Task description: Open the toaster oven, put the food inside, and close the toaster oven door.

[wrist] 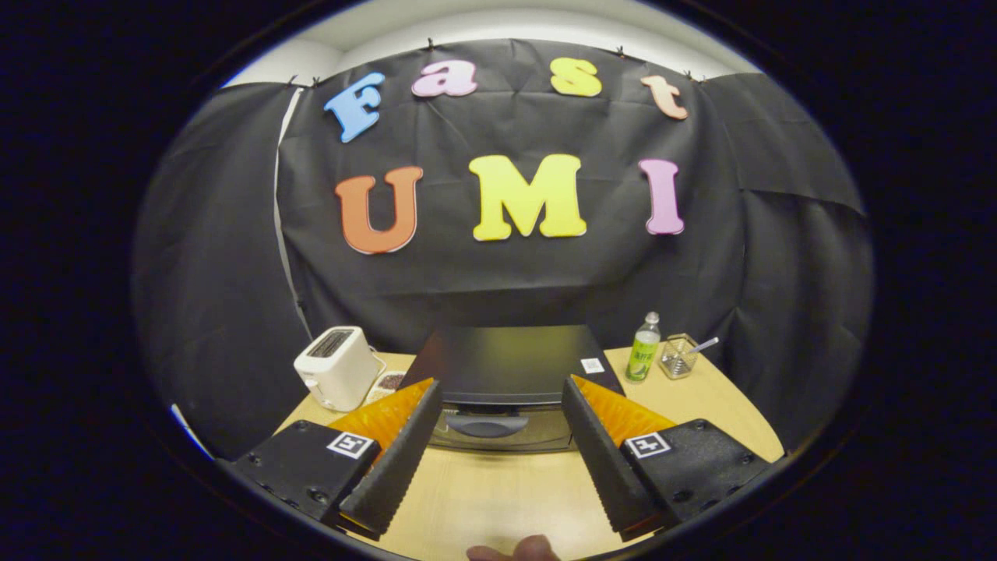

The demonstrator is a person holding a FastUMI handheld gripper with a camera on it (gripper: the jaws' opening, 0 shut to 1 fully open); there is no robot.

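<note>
Hand-held gripper point(498, 448) spread wide, nothing between fingers, hovering over near part of surface point(483, 499). Oven point(510, 374) sits dead ahead, just beyond fingertips, door shut, handle point(487, 425) lined up in gap between fingers. Handle's long axis runs left-right, so reckon gripper needs to go straight forward and catch it to open door. Toaster point(336, 368) off to left, bottle point(643, 348) and glass point(678, 357) far right. Can't spot food from here. Task barely started, I'd say.
</note>
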